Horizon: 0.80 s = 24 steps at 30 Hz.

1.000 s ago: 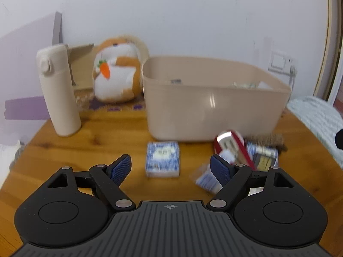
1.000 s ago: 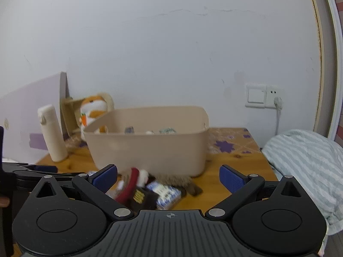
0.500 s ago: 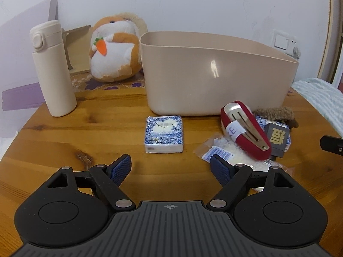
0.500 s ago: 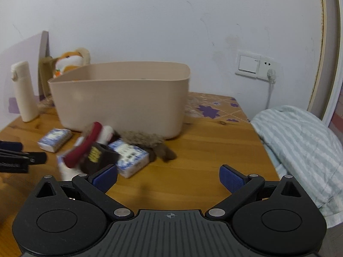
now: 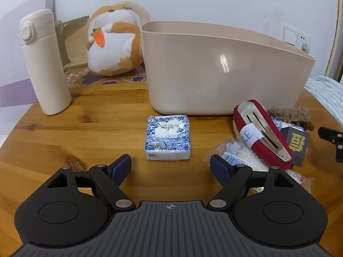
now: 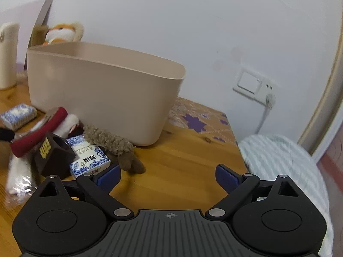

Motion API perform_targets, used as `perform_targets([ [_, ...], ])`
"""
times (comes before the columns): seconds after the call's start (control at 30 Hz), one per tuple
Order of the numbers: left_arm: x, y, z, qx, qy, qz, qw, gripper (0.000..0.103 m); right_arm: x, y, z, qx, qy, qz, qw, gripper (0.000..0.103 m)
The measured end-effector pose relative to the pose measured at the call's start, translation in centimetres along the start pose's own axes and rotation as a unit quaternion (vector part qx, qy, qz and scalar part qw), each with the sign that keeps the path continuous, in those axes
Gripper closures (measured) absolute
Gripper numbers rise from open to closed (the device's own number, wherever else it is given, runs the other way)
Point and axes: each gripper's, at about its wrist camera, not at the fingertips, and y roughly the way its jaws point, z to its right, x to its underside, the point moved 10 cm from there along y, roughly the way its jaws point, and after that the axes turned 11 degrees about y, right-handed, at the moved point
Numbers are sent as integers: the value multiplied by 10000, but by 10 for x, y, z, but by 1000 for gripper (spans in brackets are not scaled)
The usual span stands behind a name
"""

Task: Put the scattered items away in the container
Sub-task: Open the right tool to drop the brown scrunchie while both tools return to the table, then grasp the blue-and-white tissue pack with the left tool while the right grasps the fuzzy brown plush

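Observation:
A beige plastic bin (image 5: pixel 225 72) stands on the wooden table; it also shows in the right wrist view (image 6: pixel 103 90). A blue-and-white tissue pack (image 5: pixel 167 141) lies just ahead of my open, empty left gripper (image 5: pixel 170 167). To its right is a pile: a red hair clip (image 5: pixel 261 132), a clear packet (image 5: pixel 235 156), a dark cube (image 5: pixel 297 143) and a brown fuzzy item (image 5: pixel 289 115). My right gripper (image 6: pixel 168 176) is open and empty, low over the table right of the pile. There I see the fuzzy item (image 6: pixel 113 143), a second tissue pack (image 6: pixel 90 158) and the cube (image 6: pixel 51 156).
A cream flask (image 5: pixel 45 64) and a plush toy (image 5: pixel 115 40) stand at the back left. A striped cloth (image 6: pixel 285 171) lies off the table's right edge. A wall socket (image 6: pixel 253 83) is behind. The other gripper's tip (image 5: pixel 332 137) shows at the right.
Both grippers have dropped lower and moved closer to the table items. The right one has swung in toward the pile. Both stay open.

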Motion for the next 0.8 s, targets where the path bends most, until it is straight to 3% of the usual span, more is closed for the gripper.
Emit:
perform_targets([
  [0.63,-15,30,-8,14,126,172,9998,16,-12,43,-30,-402,-373,-37,9985,16],
  [0.7,-16,31,-8,21,134,201,9997,16,-12,46,-33,-460,-372,-57,9982,19],
  [0.8,-17,33,-8,22,130,204,9997,16,-11,47,-38,-698,-283,-111,9971,30],
])
